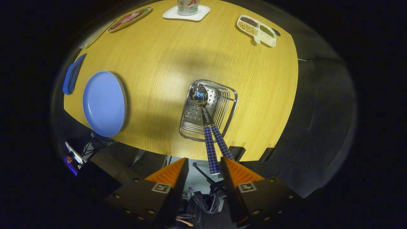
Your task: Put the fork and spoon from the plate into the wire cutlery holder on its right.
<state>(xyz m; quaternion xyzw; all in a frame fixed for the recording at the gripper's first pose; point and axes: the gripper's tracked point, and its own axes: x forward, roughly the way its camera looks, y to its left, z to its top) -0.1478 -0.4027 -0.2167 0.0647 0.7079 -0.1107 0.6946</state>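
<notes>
The wire cutlery holder (230,95) stands on the wooden table (178,54), just beyond my fingers. Inside it, the spoon (198,93) rests bowl-down against the perforated back. Two blue checked handles rise out of the holder toward me. One handle (211,152) ends in the gap between my fingers; the other handle (222,144) runs up beside the right finger (237,173). The fork's head is hidden behind the spoon. The gripper (203,160) is open above the holder, its fingers not pressing on either handle. The blue plate (105,103) lies bare to the holder's left.
A folded blue cloth (72,76) lies past the plate at the table's edge. At the far side sit a patterned dish (128,19), a can on a white coaster (187,9) and a divided tray of beans (257,30). Below my fingers the table's near edge drops to the floor.
</notes>
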